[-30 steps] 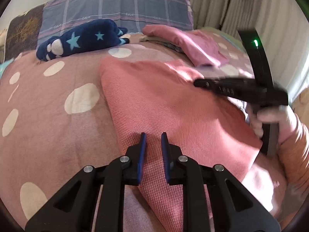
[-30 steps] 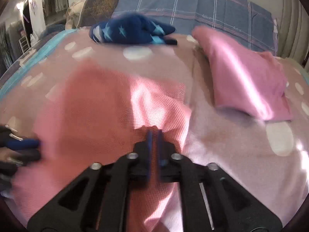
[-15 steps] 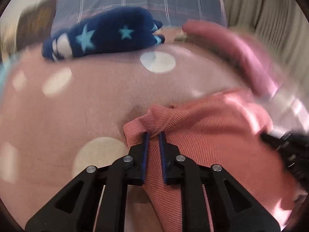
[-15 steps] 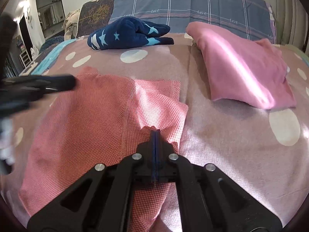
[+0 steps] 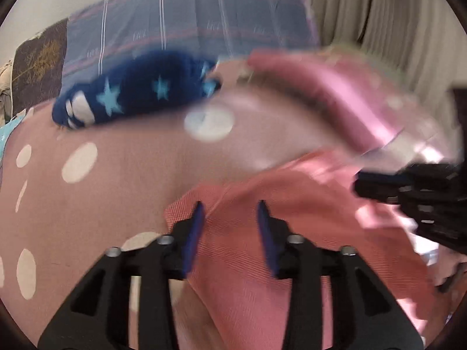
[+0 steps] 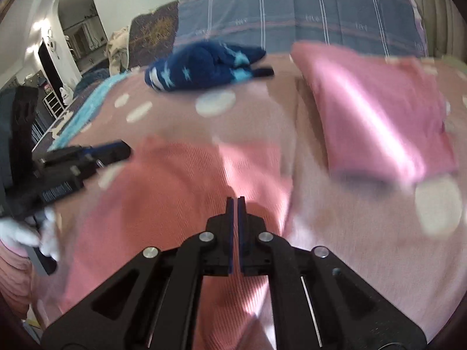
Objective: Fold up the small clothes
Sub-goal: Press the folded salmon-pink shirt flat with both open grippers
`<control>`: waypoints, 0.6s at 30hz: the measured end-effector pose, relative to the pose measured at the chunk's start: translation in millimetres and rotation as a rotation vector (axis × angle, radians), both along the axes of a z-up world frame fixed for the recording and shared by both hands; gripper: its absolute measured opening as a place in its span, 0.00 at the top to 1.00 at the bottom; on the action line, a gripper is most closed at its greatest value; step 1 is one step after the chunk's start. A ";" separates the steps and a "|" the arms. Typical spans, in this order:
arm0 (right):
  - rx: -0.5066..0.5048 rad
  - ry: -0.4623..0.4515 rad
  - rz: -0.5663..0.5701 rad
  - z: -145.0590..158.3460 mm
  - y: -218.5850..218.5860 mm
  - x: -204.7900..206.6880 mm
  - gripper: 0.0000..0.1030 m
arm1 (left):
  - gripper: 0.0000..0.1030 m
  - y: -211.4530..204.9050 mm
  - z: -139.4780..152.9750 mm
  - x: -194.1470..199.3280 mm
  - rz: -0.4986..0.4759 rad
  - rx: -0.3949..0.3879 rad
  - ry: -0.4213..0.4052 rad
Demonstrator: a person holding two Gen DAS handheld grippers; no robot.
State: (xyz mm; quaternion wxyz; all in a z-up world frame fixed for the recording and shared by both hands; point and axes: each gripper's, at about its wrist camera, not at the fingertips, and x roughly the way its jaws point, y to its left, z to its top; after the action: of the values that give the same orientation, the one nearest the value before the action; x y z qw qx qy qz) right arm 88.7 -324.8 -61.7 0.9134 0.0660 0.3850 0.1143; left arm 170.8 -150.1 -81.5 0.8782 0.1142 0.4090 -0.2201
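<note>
A salmon-red waffle-knit garment (image 5: 292, 233) lies folded on the spotted pink bedspread (image 5: 102, 198); it also shows in the right wrist view (image 6: 163, 198). My left gripper (image 5: 230, 213) is open, its jaws apart just above the garment's far left corner, holding nothing. My right gripper (image 6: 235, 201) is shut, low over the garment's right part; no cloth shows between its pads. Each gripper shows in the other's view: the right one (image 5: 408, 186) at the right edge, the left one (image 6: 84, 157) at the left. Both views are motion-blurred.
A navy star-patterned garment (image 5: 137, 96) lies at the far side of the bed, also in the right wrist view (image 6: 204, 67). A folded pink garment (image 6: 373, 113) lies at the right. A blue plaid pillow (image 6: 292, 20) is behind. Curtains (image 5: 379, 29) hang at the right.
My left gripper carried the garment's near edge to the far edge, folding it over, then opened and let go. My right gripper stayed shut and lifted slightly off the cloth.
</note>
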 end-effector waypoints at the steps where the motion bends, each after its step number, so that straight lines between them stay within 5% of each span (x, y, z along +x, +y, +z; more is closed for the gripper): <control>1: -0.001 -0.007 0.029 5.0 4.9 6.6 0.92 | 0.58 0.4 -10.8 4.9 0.005 0.005 0.005; 3: -0.033 0.020 0.061 -0.3 12.9 21.3 0.88 | 0.58 2.7 -9.9 -1.3 0.001 -0.024 -0.035; 4: -0.159 0.056 0.008 -17.5 17.1 32.5 0.90 | 0.58 2.1 -7.6 -5.2 -0.001 -0.014 -0.038; 6: -0.234 0.017 0.004 -35.7 18.7 34.3 0.90 | 0.58 2.8 -3.0 -17.2 -0.026 0.003 -0.049; 9: -0.203 0.007 -0.040 -25.1 14.1 24.1 0.89 | 0.58 22.1 7.3 -42.5 -0.034 -0.037 -0.055; 11: -0.177 -0.011 -0.037 -18.2 10.2 7.9 0.80 | 0.56 40.8 14.6 -59.2 -0.036 -0.117 -0.015; 14: -0.036 -0.012 -0.049 -4.4 -13.2 -23.4 0.69 | 0.50 64.1 14.4 -89.2 -0.046 -0.228 0.057; 18: 0.110 0.032 -0.047 3.9 -37.0 -64.3 0.61 | 0.48 76.2 1.8 -126.4 -0.092 -0.277 0.147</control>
State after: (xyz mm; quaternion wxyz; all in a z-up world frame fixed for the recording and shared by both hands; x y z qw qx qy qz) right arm 24.4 -361.8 -57.8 0.9046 0.1268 0.3911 0.1125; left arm 44.4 -73.9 -79.7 0.8423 -0.0058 0.4322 -0.3220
